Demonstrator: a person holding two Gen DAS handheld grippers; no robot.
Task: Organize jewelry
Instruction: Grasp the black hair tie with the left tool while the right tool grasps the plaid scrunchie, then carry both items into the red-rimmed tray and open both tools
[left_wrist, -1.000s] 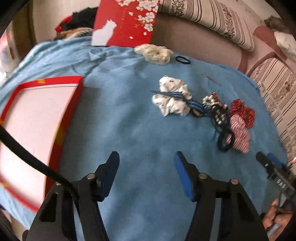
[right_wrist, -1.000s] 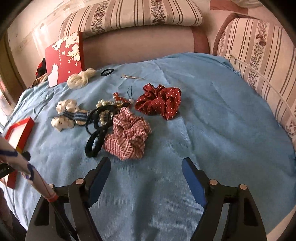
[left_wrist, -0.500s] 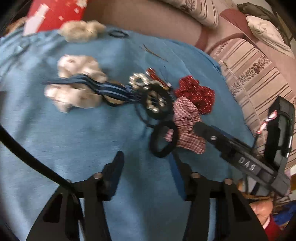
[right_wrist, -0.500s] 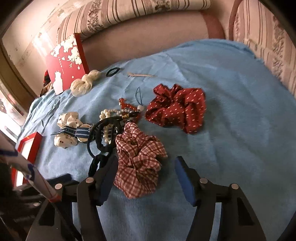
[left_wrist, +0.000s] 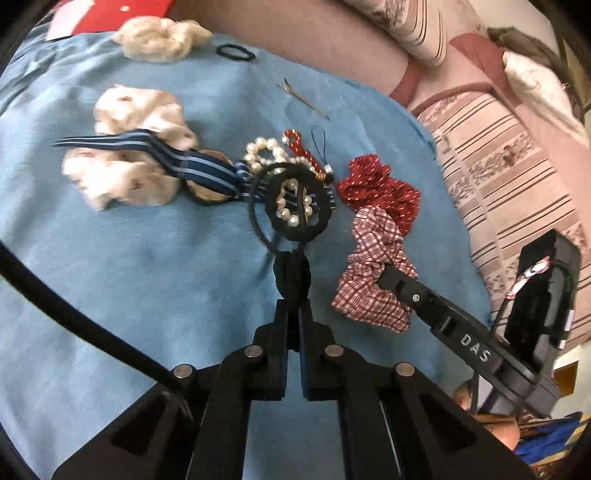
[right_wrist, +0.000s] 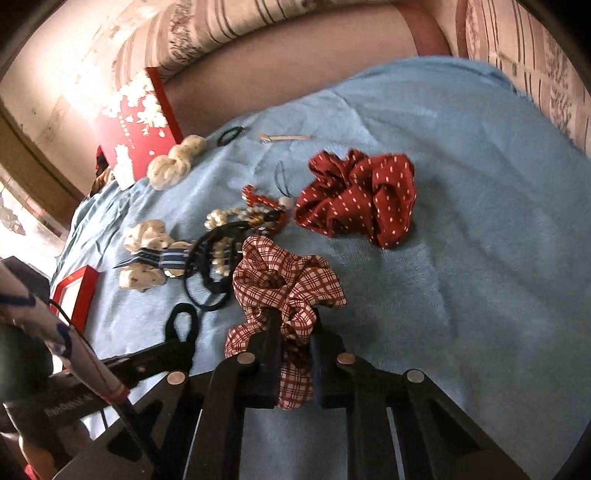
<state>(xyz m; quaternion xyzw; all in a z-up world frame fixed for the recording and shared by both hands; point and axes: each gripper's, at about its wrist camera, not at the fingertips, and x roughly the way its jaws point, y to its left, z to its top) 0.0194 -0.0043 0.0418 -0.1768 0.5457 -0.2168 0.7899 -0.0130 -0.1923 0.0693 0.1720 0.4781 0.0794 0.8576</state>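
Jaws of my left gripper (left_wrist: 292, 314) pinch the black hair tie (left_wrist: 291, 275), which reaches ahead to the black ring (left_wrist: 297, 205) over the pearls (left_wrist: 264, 153). Just to its right, my right gripper (right_wrist: 293, 332) is closing, its jaws pressing the checked scrunchie (right_wrist: 284, 280) bunched between them. Beyond that scrunchie lies the dotted red one (right_wrist: 356, 194), on the blue cloth (right_wrist: 461, 258)

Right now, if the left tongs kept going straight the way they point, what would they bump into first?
The left tongs already pinch a black hair tie. Straight ahead, they would likely meet the black ring clip lying over the pearls first, though depth is hard to judge.
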